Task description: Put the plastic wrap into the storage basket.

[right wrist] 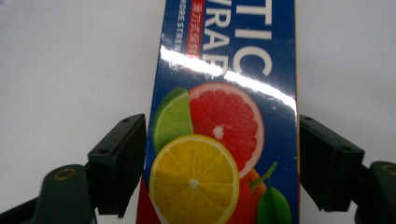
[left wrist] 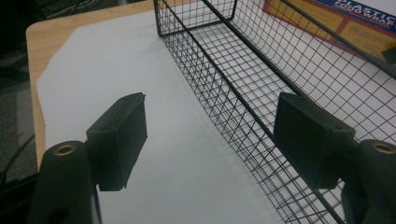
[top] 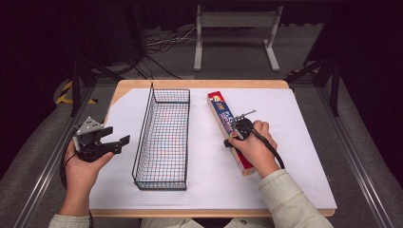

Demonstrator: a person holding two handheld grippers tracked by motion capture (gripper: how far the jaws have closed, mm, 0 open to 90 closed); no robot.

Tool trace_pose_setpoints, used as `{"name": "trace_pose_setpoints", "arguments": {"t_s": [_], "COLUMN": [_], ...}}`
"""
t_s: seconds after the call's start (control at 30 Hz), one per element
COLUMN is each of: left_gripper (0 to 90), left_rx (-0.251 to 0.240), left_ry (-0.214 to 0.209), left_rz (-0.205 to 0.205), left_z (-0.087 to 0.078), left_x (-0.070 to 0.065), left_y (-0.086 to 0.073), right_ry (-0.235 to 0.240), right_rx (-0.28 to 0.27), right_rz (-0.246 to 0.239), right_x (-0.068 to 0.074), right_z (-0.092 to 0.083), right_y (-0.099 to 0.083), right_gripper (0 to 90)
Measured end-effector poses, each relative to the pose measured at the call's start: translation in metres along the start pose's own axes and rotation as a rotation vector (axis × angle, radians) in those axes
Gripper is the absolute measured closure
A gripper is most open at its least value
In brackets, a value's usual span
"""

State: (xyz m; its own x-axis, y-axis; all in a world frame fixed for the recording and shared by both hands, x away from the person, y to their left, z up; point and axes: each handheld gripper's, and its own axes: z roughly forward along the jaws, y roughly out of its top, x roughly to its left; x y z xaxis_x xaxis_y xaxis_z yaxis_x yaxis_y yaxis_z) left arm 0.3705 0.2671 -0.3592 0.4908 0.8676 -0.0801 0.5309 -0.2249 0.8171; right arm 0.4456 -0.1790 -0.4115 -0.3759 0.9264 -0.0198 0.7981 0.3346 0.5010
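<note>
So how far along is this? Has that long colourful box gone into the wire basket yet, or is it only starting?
Only starting, it seems. The wire basket is empty. The plastic wrap box lies on the white sheet beside it. The right claw straddles the box, jaws either side, whether gripping I cannot tell. The left claw waits open beside the basket. Lifting and placing, if intended, remain.

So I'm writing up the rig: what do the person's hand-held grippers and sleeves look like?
Both are black with two blocky rectangular jaw pads and brass-coloured pivot pins. The left hand-held gripper carries a grey three-cornered plate; a black cable trails from the right hand-held gripper. The sleeves are pale beige.
</note>
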Motion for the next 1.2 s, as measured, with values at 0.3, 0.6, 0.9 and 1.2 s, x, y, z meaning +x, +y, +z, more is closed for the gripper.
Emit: {"name": "trace_pose_setpoints", "arguments": {"t_s": [0.3,0.6,0.9,1.2], "left_gripper": [31.0,27.0,9.1,8.7], "left_rx": [0.04,0.095,0.12,0.128], "left_ry": [-0.043,0.0,-0.028,-0.074], "left_rz": [-0.021,0.013,-0.021,0.065], "left_z": [0.005,0.005,0.011,0.013], "left_x": [-0.001,-0.002,-0.004,-0.014], "left_y": [0.001,0.007,0.003,0.012], "right_ry": [-0.046,-0.098,-0.102,-0.086], "right_rx": [0.057,0.078,0.074,0.031], "right_rz": [0.027,0.049,0.02,-0.054], "right_x": [0.007,0.012,0.002,-0.007], "right_z": [0.007,0.007,-0.008,-0.055], "right_y": [-0.001,0.002,0.001,0.011], "right_gripper": [33.7,40.9,41.5,41.4]}}
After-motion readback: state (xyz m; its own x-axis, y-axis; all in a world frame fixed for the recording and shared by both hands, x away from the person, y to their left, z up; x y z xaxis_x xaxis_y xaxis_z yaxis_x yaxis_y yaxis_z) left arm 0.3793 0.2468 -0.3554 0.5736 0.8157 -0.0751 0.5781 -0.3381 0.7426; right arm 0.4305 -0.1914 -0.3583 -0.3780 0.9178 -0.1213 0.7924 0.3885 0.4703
